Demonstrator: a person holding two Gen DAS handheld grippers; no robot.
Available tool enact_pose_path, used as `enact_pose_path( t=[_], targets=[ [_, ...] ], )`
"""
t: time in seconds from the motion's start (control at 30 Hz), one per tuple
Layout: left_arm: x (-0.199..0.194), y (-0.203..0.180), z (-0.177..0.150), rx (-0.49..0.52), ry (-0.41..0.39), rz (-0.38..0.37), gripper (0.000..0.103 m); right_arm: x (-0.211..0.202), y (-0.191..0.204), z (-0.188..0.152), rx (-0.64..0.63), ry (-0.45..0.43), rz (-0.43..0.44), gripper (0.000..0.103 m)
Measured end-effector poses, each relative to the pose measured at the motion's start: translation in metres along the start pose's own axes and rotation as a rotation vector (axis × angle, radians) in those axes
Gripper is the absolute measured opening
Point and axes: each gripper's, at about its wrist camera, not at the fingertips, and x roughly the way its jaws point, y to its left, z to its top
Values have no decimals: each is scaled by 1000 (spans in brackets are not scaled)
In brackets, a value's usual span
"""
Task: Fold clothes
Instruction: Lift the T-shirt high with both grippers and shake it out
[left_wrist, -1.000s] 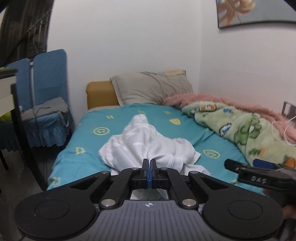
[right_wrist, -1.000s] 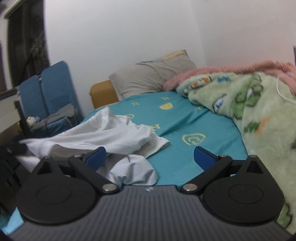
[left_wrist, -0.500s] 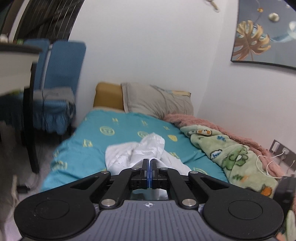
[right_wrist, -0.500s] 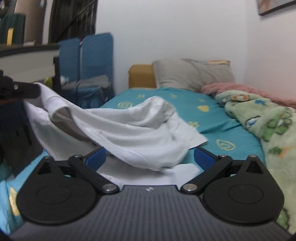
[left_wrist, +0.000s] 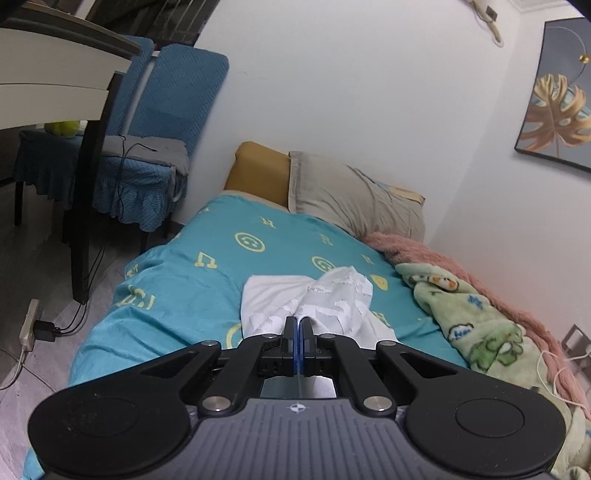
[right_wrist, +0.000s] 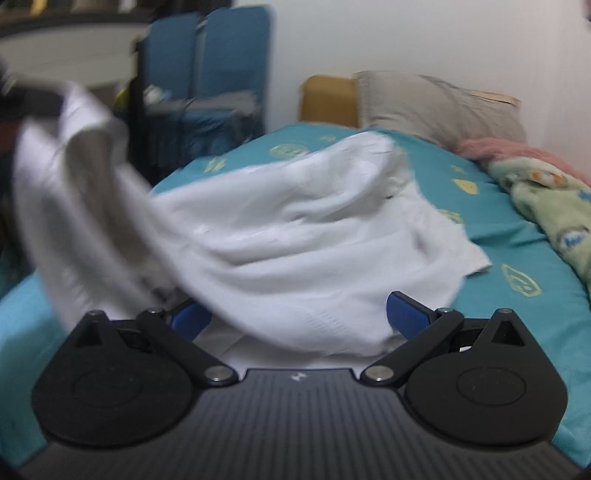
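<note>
A white garment (left_wrist: 314, 302) lies crumpled on the teal bedsheet (left_wrist: 184, 291). My left gripper (left_wrist: 298, 325) is shut on an edge of it and holds that edge lifted above the bed. In the right wrist view the white garment (right_wrist: 280, 236) stretches from the bed up to the upper left, where the left gripper holds it. My right gripper (right_wrist: 299, 317) is open, its blue pads on either side of the cloth's lower fold, which hangs between the jaws.
A green cartoon blanket (left_wrist: 491, 332) and a pink blanket (left_wrist: 436, 258) lie along the bed's right side by the wall. A grey pillow (left_wrist: 351, 195) is at the head. Blue-covered chairs (left_wrist: 147, 162) and a desk (left_wrist: 55, 85) stand left of the bed.
My left gripper has risen and pulled back with the garment's edge, lifting the cloth off the bed. My right gripper has moved in so the cloth now hangs between its open jaws.
</note>
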Motion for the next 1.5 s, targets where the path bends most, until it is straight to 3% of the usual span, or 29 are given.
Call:
enact_pose_path(
  t=[0.17,0.27,0.4,0.47,0.57,0.67,0.73,0.8,0.9,0.97,1.0,1.3,1.47,1.5],
  targets=[
    [0,-2,-1,-11,17,-4,1,-9,-56,8,322,-61,-119,103],
    [-3,-6,-5,-7,18,-13,1,-7,-83,4,469,-12,-144,103],
    [-11,-11,-8,-6,-8,-12,1,4,-80,0,374,112,-249,101],
    [-14,-10,-6,-21,-29,-14,1,2,-79,0,342,109,-299,96],
    [-18,-8,-5,-50,-47,-18,1,-26,-76,8,274,-61,-424,95],
    [-20,-6,-4,-70,-51,-15,1,-65,-75,22,285,-290,-470,95],
    [-18,-5,-4,-81,-40,-10,1,-79,-77,28,291,-359,-433,92],
    [-15,-5,-5,-74,-21,4,1,-87,-79,33,294,-385,-376,77],
    [-7,-7,-10,-51,16,24,1,-75,-84,33,301,-314,-296,47],
    [1,-7,-13,-44,56,40,2,-62,-84,31,295,-249,-254,20],
    [5,-6,-15,-40,76,48,2,-57,-83,29,287,-223,-234,16],
    [38,5,-30,-45,259,167,21,-50,-70,28,331,-151,-110,12],
    [34,-2,-29,5,264,207,59,-45,-66,28,321,-115,-79,11],
    [30,-6,-29,30,253,207,63,-45,-66,29,321,-111,-74,11]
  ],
)
